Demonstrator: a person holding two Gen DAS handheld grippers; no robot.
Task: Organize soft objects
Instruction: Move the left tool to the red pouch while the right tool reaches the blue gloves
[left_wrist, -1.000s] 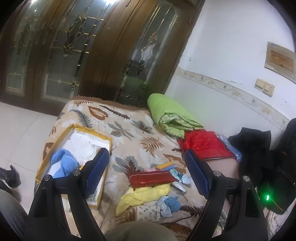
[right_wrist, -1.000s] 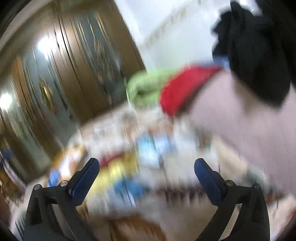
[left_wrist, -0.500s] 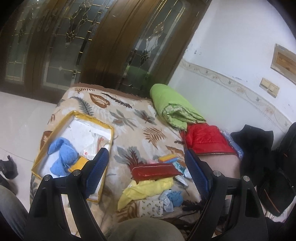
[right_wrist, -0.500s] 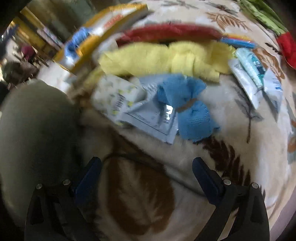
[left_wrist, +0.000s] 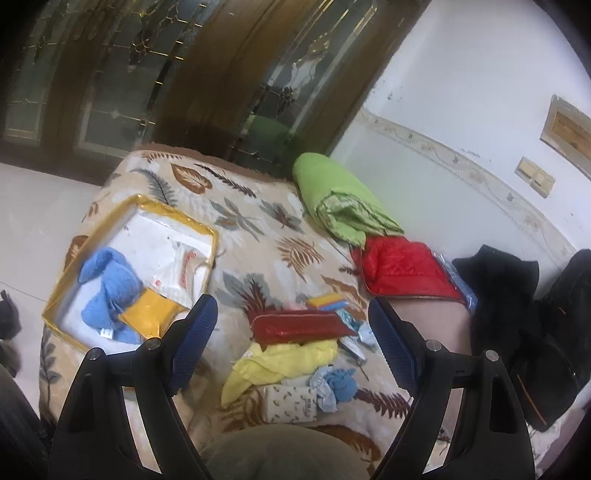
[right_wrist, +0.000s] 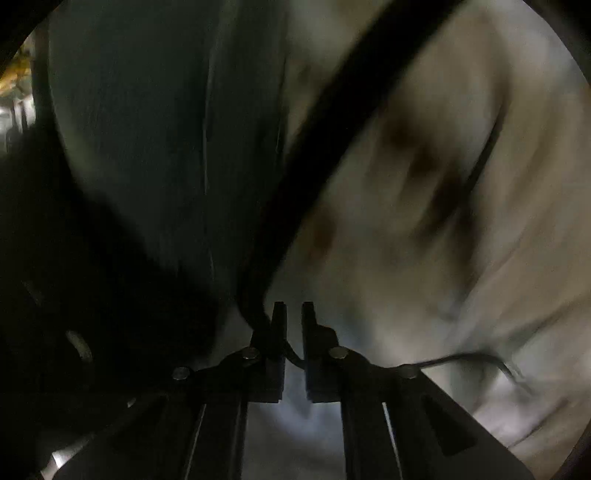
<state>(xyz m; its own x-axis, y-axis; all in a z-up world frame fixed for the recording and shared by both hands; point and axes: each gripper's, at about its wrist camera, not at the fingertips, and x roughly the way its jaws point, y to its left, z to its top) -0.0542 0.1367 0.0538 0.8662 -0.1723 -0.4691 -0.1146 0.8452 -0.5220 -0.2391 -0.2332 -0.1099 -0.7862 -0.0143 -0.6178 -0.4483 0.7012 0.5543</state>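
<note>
a: jaws on the left gripper (left_wrist: 291, 328) stand wide apart, nothing between them, above the leaf-print blanket (left_wrist: 258, 221).

b: and the right gripper (right_wrist: 293, 314)?

a: its jaws are closing, almost together; a thin black cable (right_wrist: 295, 356) crosses the gap, the view is dark and blurred.

b: the soft things?

a: yellow cloth (left_wrist: 284, 363) and small blue cloth (left_wrist: 341, 382) lie beside a red pouch (left_wrist: 299, 325). blue towel (left_wrist: 107, 291) sits in the gold-trimmed box (left_wrist: 88, 240), left of them.
</note>
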